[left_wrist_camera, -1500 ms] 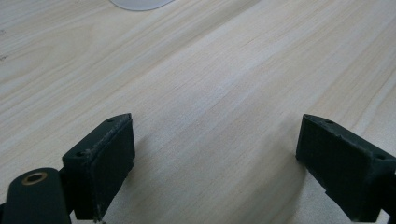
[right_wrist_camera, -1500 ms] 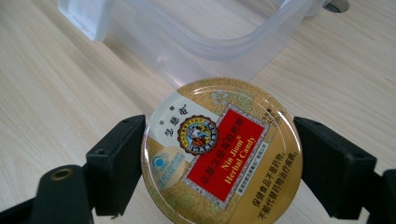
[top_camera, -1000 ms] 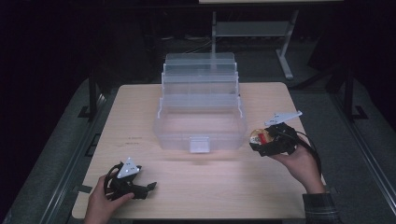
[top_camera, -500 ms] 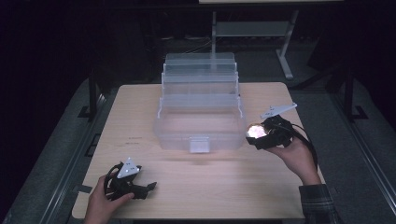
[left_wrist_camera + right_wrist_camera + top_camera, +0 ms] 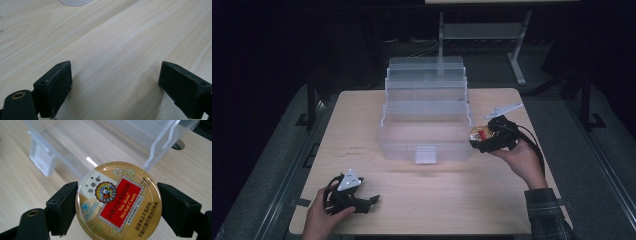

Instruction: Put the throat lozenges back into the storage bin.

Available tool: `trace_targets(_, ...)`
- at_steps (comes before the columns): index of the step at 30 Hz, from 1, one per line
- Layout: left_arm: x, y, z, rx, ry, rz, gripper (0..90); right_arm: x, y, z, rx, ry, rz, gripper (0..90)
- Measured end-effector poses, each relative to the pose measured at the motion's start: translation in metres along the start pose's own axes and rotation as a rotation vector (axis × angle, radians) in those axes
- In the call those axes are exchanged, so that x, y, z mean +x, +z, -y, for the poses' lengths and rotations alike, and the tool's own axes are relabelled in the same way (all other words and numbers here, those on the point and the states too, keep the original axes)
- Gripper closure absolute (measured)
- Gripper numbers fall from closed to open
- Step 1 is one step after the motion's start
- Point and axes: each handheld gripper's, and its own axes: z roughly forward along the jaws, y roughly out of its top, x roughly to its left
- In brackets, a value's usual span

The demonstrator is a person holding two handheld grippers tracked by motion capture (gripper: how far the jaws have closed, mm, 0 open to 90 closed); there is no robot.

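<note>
1. The right gripper point(image 5: 476, 140) is clamped on a round gold candy tin point(image 5: 118, 202), one jaw pressing each side of the rim. It's held up off the table point(image 5: 512, 200), just beside the right front corner of the clear plastic organizer box point(image 5: 427, 125).
2. The tin is a flat disc, so there's no real long axis. Its printed lid faces the right gripper's camera, and in the high view it looks turned up and a bit toward the box. The red label with "Nin Jiom Herbal Candy" runs diagonally across the lid, and the jaws grip across the tin's width.
3. The box is open, its stepped trays fanned out toward the far side of the table and the front latch point(image 5: 425, 155) facing the person.
4. The left gripper point(image 5: 371, 201) sits low at the near left corner of the table in the person's hand, well apart from the box. Its jaws stand wide open with only bare wood between them.
</note>
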Motion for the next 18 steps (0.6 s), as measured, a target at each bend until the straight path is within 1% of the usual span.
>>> trace_targets(18, 0.000, 0.000, 0.000, 0.000, -0.002, 0.001, 10.8, -0.002, 0.019, -0.023, 0.003, 0.012, -0.018, 19.7)
